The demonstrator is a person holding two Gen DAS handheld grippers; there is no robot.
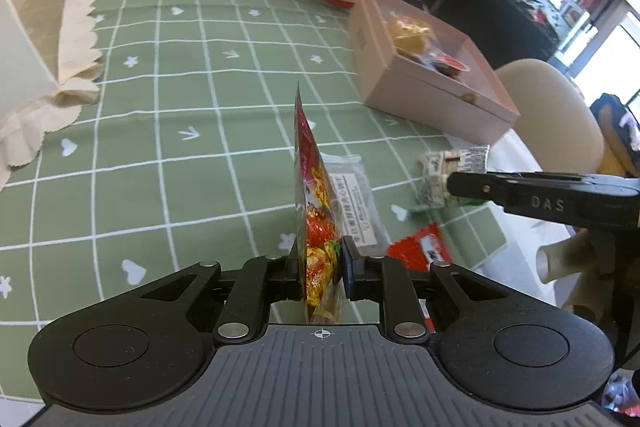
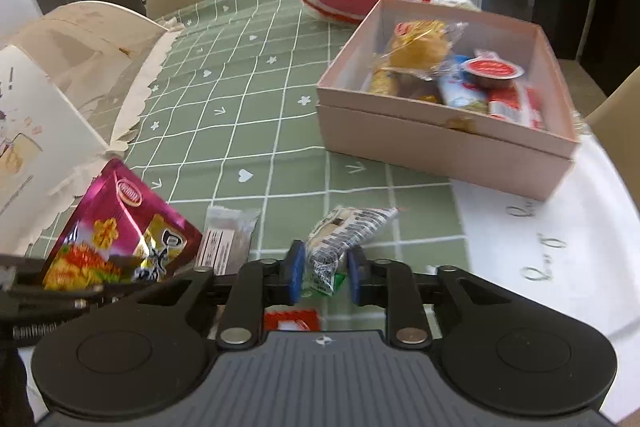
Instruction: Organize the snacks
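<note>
evidently the pink box [image 2: 440, 143] lay ahead and to the right of both tools, nearer the right gripper [image 2: 324, 273], whose jaws bracketed the striped packet [image 2: 348, 231], contact unclear. the left gripper [image 1: 322, 267] was clamped on the magenta snack bag [image 1: 314, 211], held edge-on. open tablecloth [image 2: 248, 131] lay between.

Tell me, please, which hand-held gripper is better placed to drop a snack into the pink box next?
Probably the left hand-held gripper: it is already shut on the magenta snack bag. The right hand-held gripper only straddles the black-and-white packet, though it sits nearer the pink box.
</note>
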